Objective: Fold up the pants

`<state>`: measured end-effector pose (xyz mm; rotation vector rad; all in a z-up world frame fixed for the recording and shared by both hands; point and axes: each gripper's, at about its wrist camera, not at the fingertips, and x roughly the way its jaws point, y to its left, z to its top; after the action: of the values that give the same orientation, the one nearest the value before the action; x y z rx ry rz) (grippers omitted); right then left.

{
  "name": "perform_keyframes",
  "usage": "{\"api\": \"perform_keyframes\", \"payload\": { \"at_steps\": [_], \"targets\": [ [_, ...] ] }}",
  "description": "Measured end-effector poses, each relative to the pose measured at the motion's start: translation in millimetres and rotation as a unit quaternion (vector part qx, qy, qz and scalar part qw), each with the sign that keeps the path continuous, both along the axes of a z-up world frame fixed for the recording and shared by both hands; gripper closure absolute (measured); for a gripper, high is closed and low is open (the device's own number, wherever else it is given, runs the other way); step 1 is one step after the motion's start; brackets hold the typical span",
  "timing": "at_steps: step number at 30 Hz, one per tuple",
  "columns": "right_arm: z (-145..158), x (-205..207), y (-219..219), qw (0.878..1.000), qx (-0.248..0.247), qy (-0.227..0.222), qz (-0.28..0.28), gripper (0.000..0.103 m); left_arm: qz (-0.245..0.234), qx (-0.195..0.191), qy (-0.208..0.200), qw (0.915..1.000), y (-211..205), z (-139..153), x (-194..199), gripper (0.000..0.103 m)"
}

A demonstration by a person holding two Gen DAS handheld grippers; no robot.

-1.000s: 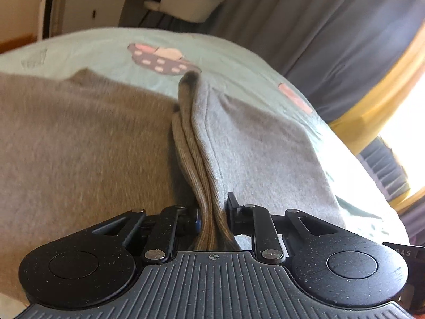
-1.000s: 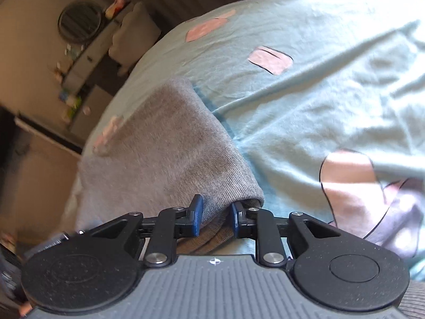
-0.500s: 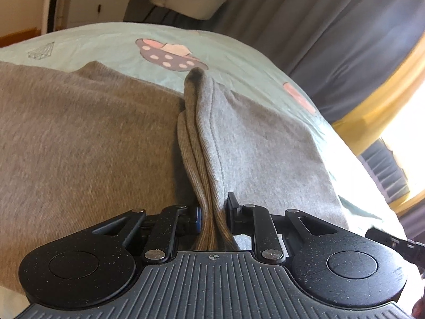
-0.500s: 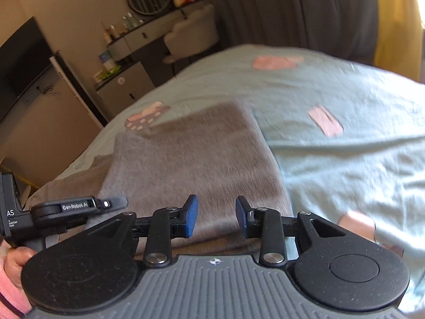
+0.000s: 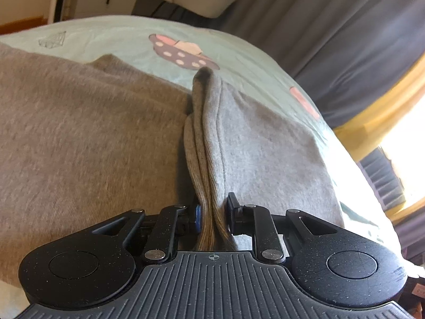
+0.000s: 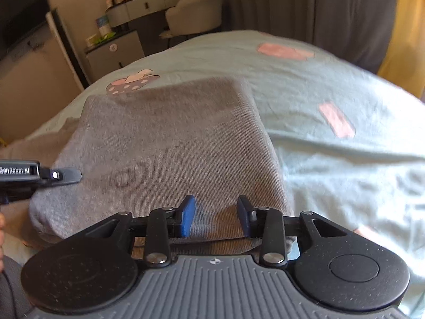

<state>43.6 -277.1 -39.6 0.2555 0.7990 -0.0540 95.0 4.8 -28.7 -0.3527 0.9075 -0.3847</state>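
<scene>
Grey pants (image 5: 79, 138) lie folded on the mint bed sheet (image 5: 119, 37). My left gripper (image 5: 213, 212) pinches a raised ribbed edge of the pants; its jaws are opening a little, with the fabric still pressed between the pads. In the right wrist view the folded pants (image 6: 170, 143) lie flat as a neat rectangle. My right gripper (image 6: 216, 216) hovers over their near edge, its jaws opening with nothing between them. The left gripper (image 6: 39, 175) shows at the left edge of that view.
The patterned sheet (image 6: 332, 172) stretches to the right of the pants. A dressing table (image 6: 148, 8) and a pale chair (image 6: 196, 18) stand beyond the bed. Dark curtains (image 5: 345, 32) and a bright window (image 5: 406, 159) are on the right.
The right gripper let go of the folded edge, rolled level and drew back with its jaws spreading. The left gripper keeps its pinch on the ribbed edge and barely moved.
</scene>
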Motion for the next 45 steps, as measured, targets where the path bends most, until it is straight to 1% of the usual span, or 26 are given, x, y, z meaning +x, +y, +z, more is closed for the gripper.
{"api": "perform_keyframes", "payload": {
  "at_steps": [3,4,6,7,8,10,12,13,16,18,21,23,24,26,28,31,34,35,36,37,38,40,42,43,44,45],
  "targets": [
    [-3.4,-0.1,-11.8,0.999,0.037,-0.005,-0.019,0.062,0.009,0.008,-0.004,0.9999,1.0,-2.8,2.7,0.072],
    [-5.7,-0.1,-14.2,0.999,0.044,-0.006,-0.023,0.061,0.017,0.002,-0.009,0.9998,3.7,-3.6,4.1,0.07],
    [-7.6,0.7,-12.7,0.998,0.049,-0.007,-0.027,0.058,0.031,-0.015,-0.013,0.9993,8.5,-4.7,8.1,0.069],
    [-8.1,0.5,-12.0,0.998,0.049,-0.011,-0.028,0.054,0.039,-0.018,-0.012,0.999,9.9,-5.2,12.3,0.068],
    [-8.2,0.3,-10.1,0.998,0.048,-0.015,-0.026,0.05,0.043,-0.015,-0.012,0.9989,9.5,-5.4,16.0,0.068],
    [-7.1,1.7,-2.5,0.999,0.031,-0.019,-0.022,0.049,0.051,-0.006,-0.015,0.9986,6.3,-5.6,23.7,0.066],
    [-6.9,3.3,5.0,1.0,0.005,-0.024,-0.019,0.049,0.047,0.0,-0.023,0.9986,1.8,-3.7,29.5,0.066],
    [-6.2,3.1,7.5,0.999,-0.003,-0.029,-0.019,0.049,0.042,0.009,-0.029,0.9986,-2.7,-3.1,33.2,0.064],
    [-5.8,3.7,8.1,0.999,-0.009,-0.044,-0.028,0.049,0.037,0.034,-0.036,0.9981,-13.7,-6.3,44.2,0.063],
    [-7.2,6.2,5.4,0.998,-0.005,-0.05,-0.035,0.049,0.037,0.028,-0.035,0.9983,-17.0,-8.1,50.6,0.063],
    [-12.1,10.6,1.3,0.998,0.008,-0.057,-0.041,0.04,0.035,0.013,-0.041,0.9985,-15.2,-10.3,57.8,0.064],
    [-14.6,13.4,2.2,0.997,0.013,-0.066,-0.043,0.029,0.04,-0.005,-0.044,0.9982,-14.2,-12.7,61.8,0.068],
    [-16.0,15.0,4.2,0.997,0.011,-0.07,-0.04,0.025,0.042,-0.016,-0.044,0.998,-13.2,-14.1,63.4,0.072],
    [-18.8,19.8,11.1,0.997,-0.004,-0.074,-0.03,0.013,0.042,-0.031,-0.052,0.9973,-12.0,-16.7,62.3,0.076],
    [-21.6,24.1,22.0,0.997,-0.03,-0.073,-0.018,0.007,0.037,-0.017,-0.065,0.997,-14.5,-15.3,60.1,0.08],
    [-22.8,25.5,34.3,0.995,-0.062,-0.072,-0.01,0.006,0.041,0.001,-0.089,0.9952,-19.3,-4.0,51.5,0.081],
    [-19.5,24.1,29.1,0.996,-0.044,-0.08,-0.013,0.006,0.046,0.027,-0.112,0.9923,-22.9,1.1,43.4,0.08],
    [-19.1,23.4,26.7,0.996,-0.037,-0.081,-0.015,0.006,0.045,0.036,-0.111,0.9921,-24.2,-1.2,42.6,0.08],
    [-18.6,22.7,25.4,0.996,-0.033,-0.083,-0.016,0.006,0.045,0.044,-0.107,0.9922,-25.0,-3.9,42.4,0.078],
    [-18.5,22.1,24.6,0.996,-0.032,-0.083,-0.016,0.006,0.053,0.051,-0.103,0.9919,-24.7,-6.7,42.0,0.074],
    [-18.4,21.8,24.1,0.996,-0.032,-0.083,-0.015,0.006,0.065,0.053,-0.102,0.9912,-22.1,-7.4,39.2,0.074],
    [-17.4,21.0,23.9,0.996,-0.031,-0.083,-0.015,0.006,0.077,0.034,-0.106,0.9907,-10.7,-0.8,29.6,0.071],
    [-16.7,21.4,21.1,0.996,-0.029,-0.082,-0.018,0.006,0.11,0.042,-0.117,0.9861,1.4,11.6,20.2,0.072],
    [-16.4,21.0,19.9,0.996,-0.026,-0.081,-0.019,0.006,0.128,0.045,-0.128,0.9824,11.3,21.1,13.8,0.067],
    [-15.8,20.7,18.8,0.996,-0.023,-0.081,-0.021,0.006,0.14,0.037,-0.134,0.9803,22.0,28.8,8.9,0.061],
    [-15.1,20.3,18.1,0.996,-0.02,-0.081,-0.022,0.006,0.153,0.023,-0.139,0.9782,34.9,36.3,3.5,0.047]
  ]
}}
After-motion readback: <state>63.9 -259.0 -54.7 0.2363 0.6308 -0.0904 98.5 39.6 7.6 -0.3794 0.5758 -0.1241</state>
